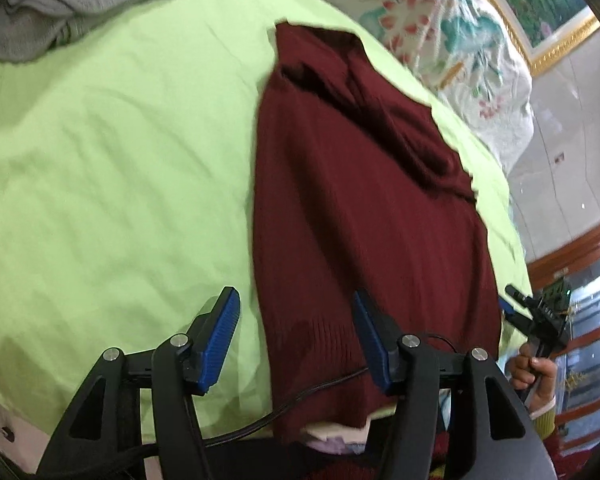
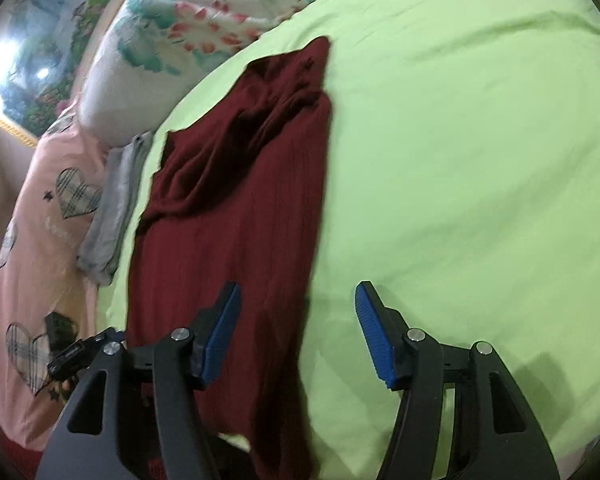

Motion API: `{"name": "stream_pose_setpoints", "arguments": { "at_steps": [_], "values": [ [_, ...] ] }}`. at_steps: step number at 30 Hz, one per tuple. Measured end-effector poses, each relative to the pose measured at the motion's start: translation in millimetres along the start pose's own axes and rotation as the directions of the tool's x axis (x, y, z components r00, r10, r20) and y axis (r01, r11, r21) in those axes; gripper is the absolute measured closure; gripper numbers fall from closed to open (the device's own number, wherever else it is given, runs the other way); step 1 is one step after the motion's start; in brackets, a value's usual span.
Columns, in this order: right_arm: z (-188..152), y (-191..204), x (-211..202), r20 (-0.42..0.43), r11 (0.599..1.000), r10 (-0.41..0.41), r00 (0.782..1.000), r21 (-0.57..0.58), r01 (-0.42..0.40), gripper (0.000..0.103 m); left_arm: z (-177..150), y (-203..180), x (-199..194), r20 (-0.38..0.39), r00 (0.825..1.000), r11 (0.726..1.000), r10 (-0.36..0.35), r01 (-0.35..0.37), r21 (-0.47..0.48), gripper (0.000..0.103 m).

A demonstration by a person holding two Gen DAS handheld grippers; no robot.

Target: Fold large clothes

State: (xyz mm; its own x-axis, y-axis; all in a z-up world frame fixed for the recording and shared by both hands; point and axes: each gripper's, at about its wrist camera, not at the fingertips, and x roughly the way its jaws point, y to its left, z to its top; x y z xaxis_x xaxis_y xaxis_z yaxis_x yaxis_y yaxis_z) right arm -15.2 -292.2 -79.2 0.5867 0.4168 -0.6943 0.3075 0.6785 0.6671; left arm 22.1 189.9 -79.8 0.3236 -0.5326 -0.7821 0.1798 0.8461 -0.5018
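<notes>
A dark red knit garment [image 1: 364,216] lies as a long narrow strip on the light green bed sheet [image 1: 112,184], its sleeves lying over the body at the far end. My left gripper [image 1: 296,340] is open and empty above the garment's near hem, at its left edge. In the right wrist view the same garment [image 2: 228,208] lies left of centre on the sheet [image 2: 460,168]. My right gripper [image 2: 298,332] is open and empty above the garment's near right edge. The right gripper also shows in the left wrist view [image 1: 536,320], held in a hand.
A floral pillow [image 1: 452,40] lies beyond the garment. A grey folded cloth [image 1: 60,4] sits at the far left; it also shows in the right wrist view [image 2: 112,208] beside a pink heart-print quilt [image 2: 40,240]. A black cable [image 1: 300,396] crosses the hem.
</notes>
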Motion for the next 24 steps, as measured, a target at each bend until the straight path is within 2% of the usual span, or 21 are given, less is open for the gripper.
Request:
{"name": "stream_pose_setpoints", "arguments": {
  "at_steps": [2, 6, 8, 9, 10, 12, 13, 14, 19, 23, 24],
  "values": [
    [-8, 4, 1, -0.022, 0.999, 0.046, 0.999, -0.012, -0.046, 0.042, -10, -6, 7, -0.027, 1.000, 1.000, 0.000, 0.000, 0.021, 0.045],
    [-23, 8, 6, -0.071, 0.988, 0.152, 0.986, -0.009, -0.154, 0.042, -20, -22, 13, -0.021, 1.000, 0.996, -0.008, 0.009, 0.091, 0.048],
    [-29, 10, 8, -0.090, 0.983, 0.183, 0.979, -0.013, -0.185, 0.042, -22, -27, 16, -0.027, 0.999, 0.993, -0.029, 0.032, 0.112, 0.069],
    [-32, 12, 9, -0.099, 0.981, 0.190, 0.977, -0.022, -0.193, 0.042, -23, -29, 18, -0.035, 0.999, 0.992, -0.032, 0.036, 0.121, 0.086],
    [-34, 13, 9, -0.102, 0.980, 0.194, 0.976, -0.027, -0.198, 0.045, -25, -31, 20, -0.037, 0.999, 0.991, -0.025, 0.030, 0.133, 0.095],
    [-39, 14, 8, -0.114, 0.977, 0.206, 0.972, -0.028, -0.211, 0.065, -27, -33, 18, -0.020, 1.000, 0.989, -0.011, 0.014, 0.150, 0.095],
    [-42, 13, 7, -0.118, 0.978, 0.204, 0.972, -0.023, -0.208, 0.088, -28, -34, 15, -0.006, 1.000, 0.988, -0.005, 0.006, 0.155, 0.095],
    [-43, 11, 4, -0.117, 0.978, 0.207, 0.971, -0.018, -0.210, 0.093, -28, -34, 12, 0.005, 1.000, 0.988, -0.006, 0.005, 0.157, 0.096],
    [-44, 5, -25, -0.044, 0.967, 0.251, 0.967, -0.041, -0.253, 0.094, -32, -27, -19, 0.084, 0.996, 0.987, -0.032, 0.018, 0.159, 0.097],
    [-44, 1, -22, -0.044, 0.964, 0.262, 0.964, -0.032, -0.264, 0.094, -33, -18, -10, 0.053, 0.998, 0.990, -0.024, 0.016, 0.138, 0.099],
    [-45, -2, -17, -0.060, 0.967, 0.253, 0.966, -0.018, -0.255, 0.091, -33, -17, -6, 0.045, 0.999, 0.991, -0.022, 0.016, 0.131, 0.099]
  ]
}}
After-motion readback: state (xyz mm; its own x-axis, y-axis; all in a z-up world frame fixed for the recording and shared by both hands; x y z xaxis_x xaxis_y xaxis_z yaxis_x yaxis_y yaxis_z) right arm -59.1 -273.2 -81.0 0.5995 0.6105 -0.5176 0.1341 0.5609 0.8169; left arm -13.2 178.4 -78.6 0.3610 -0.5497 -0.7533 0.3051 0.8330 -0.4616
